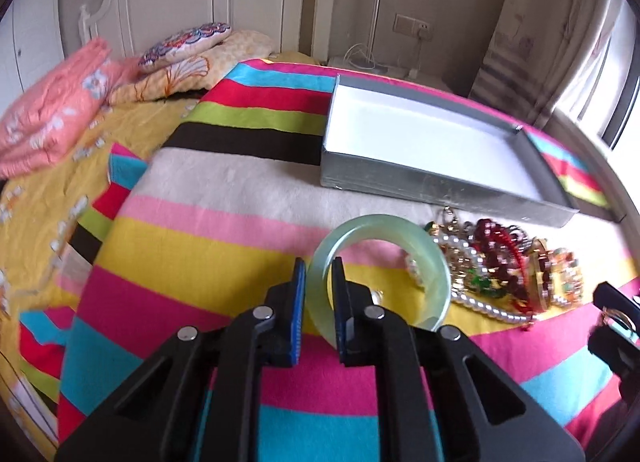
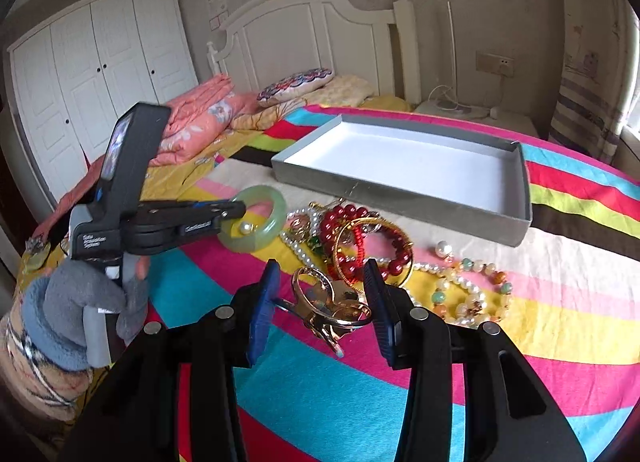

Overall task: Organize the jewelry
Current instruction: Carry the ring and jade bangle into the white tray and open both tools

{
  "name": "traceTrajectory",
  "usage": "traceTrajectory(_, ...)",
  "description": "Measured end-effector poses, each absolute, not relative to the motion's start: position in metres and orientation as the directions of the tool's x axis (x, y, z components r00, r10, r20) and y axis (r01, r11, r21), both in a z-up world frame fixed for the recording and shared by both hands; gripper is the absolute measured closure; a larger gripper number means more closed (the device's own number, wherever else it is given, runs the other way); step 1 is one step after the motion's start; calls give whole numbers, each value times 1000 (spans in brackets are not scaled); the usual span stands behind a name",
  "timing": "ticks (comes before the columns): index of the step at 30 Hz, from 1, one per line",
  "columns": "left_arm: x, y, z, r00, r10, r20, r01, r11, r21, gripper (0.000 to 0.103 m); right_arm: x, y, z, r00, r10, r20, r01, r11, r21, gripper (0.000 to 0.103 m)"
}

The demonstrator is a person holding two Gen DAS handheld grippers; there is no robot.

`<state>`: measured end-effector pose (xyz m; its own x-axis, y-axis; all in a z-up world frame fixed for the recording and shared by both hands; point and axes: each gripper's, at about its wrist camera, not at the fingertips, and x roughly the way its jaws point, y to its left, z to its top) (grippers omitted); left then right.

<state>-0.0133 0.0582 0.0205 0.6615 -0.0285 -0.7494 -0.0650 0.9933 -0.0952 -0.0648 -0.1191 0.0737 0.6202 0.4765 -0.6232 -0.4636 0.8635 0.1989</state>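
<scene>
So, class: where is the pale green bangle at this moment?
The pale green bangle is pinched by the left gripper at the left end of the jewelry pile, in front of the grey tray.

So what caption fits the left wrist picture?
Left gripper pinches a green bangle near the empty gray box.

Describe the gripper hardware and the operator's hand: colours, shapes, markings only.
Both grippers are black plastic with triangular cut-outs, round silver pivot pins and blue ribbed pads. The left gripper has a grey handle, white lettering too small to read, and a black block mounted on top. The left hand wears a grey-blue fingerless glove over a plaid cuff. No cables visible.
</scene>
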Motion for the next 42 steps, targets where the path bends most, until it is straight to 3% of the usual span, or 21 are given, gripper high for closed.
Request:
traceTrajectory(7, -28, 61, 34, 675, -115, -729, -40, 980, -193, 91, -59, -132, 79, 648, 461, -606, -430, 878, 209, 61)
traceTrajectory(15, -27, 44, 63, 760, -72, -646, -28, 989, -143, 91, -55, -140, 79, 657, 457, -600, -414, 883, 221, 61)
traceTrajectory(25, 22, 35, 79, 731, -151, -665, 4, 976, -218, 91, -14, -148, 95, 686, 424, -592, -386, 901, 198, 61)
traceTrajectory(42, 164, 24, 46, 632, -160, -759, -85, 958, -273, 90, 131, -144, 64, 617, 285, -733, -216, 958, 190, 61)
